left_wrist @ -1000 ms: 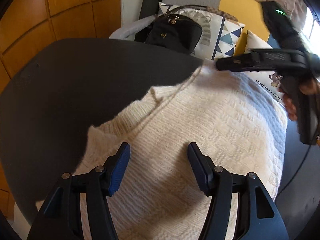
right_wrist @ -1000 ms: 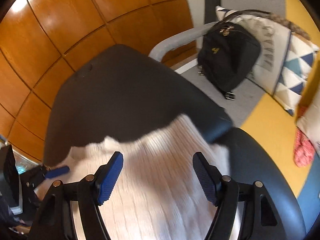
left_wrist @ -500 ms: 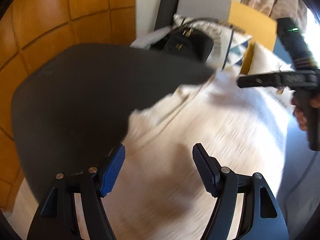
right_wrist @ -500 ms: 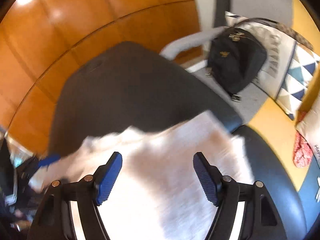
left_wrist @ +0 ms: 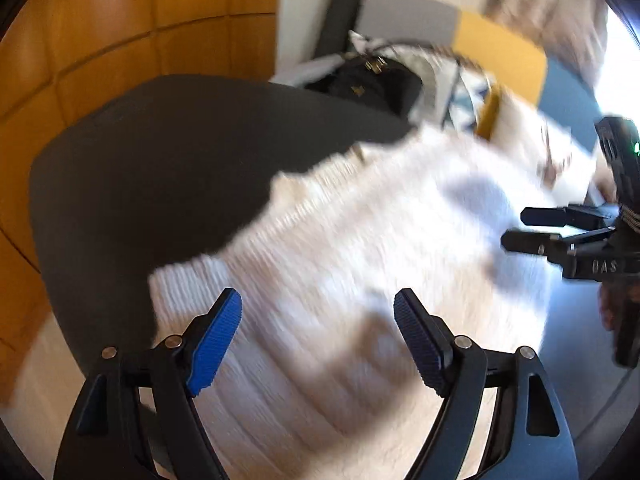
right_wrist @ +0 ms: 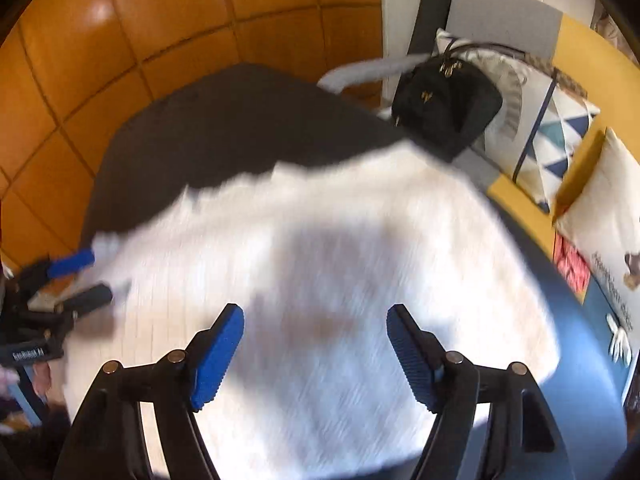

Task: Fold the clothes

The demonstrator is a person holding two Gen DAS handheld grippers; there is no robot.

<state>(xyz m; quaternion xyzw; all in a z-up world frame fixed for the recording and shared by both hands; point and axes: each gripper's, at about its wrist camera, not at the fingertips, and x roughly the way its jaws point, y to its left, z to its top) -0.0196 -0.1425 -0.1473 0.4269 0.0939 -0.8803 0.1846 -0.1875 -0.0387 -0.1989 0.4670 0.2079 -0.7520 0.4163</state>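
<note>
A cream knitted sweater (left_wrist: pixel 360 240) lies spread on a dark round table (left_wrist: pixel 160 152), blurred by motion. My left gripper (left_wrist: pixel 318 340) hovers open above the sweater's near part, nothing between its blue pads. The sweater (right_wrist: pixel 340 260) fills the middle of the right wrist view, and my right gripper (right_wrist: pixel 314 352) is open over it, empty. In the left wrist view the right gripper (left_wrist: pixel 516 226) shows at the right edge, held by a hand. The left gripper (right_wrist: pixel 84 276) appears at the left edge of the right wrist view, by the sweater's side.
A black bag (right_wrist: pixel 444 100) rests against patterned cushions (right_wrist: pixel 560 136) on a grey and yellow sofa (right_wrist: pixel 512 192) beyond the table. Orange wood panelling (right_wrist: pixel 160 20) runs behind the table (right_wrist: pixel 240 120). A red cloth item (right_wrist: pixel 572 264) lies at the right.
Both grippers have pulled back and risen over the sweater, so more of it shows. The right gripper has dropped lower at the right of the left wrist view. Both stay open.
</note>
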